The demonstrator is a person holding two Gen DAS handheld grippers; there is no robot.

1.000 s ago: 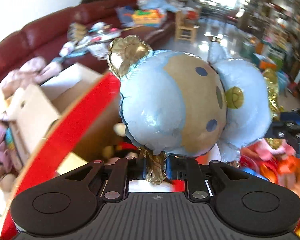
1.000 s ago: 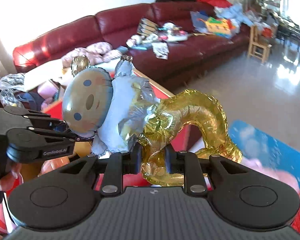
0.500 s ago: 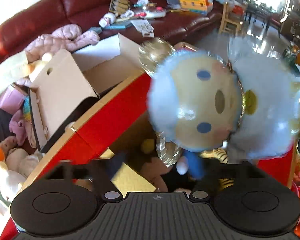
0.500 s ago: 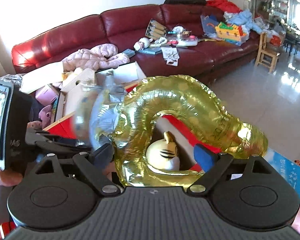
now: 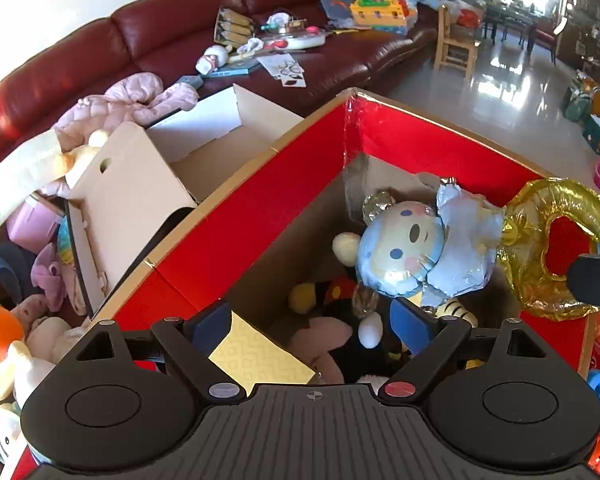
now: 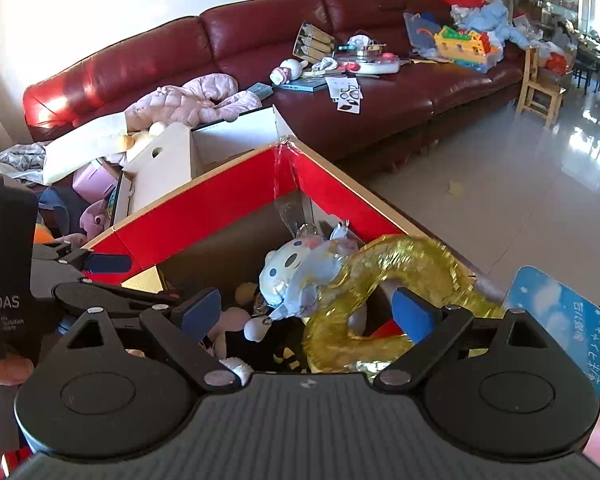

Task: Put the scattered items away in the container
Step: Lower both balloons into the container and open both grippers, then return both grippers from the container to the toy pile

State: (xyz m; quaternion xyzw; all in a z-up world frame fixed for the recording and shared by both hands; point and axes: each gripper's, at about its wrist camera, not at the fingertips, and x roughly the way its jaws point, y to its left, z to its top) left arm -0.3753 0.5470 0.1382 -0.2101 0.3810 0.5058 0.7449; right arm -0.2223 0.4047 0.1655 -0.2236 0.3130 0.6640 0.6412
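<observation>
Both hand-held grippers, left (image 5: 312, 320) and right (image 6: 308, 312), have just spread wide, empty; the foil balloon (image 5: 428, 248) lies in the red box (image 5: 268, 208).

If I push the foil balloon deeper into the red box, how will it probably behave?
The foil balloon looks air-filled and thin-skinned, so it is probably very light and may spring back up. Its gold tail lies over the red box rim, so it could slide out. The crinkled foil seems slippery and may puncture.
</observation>
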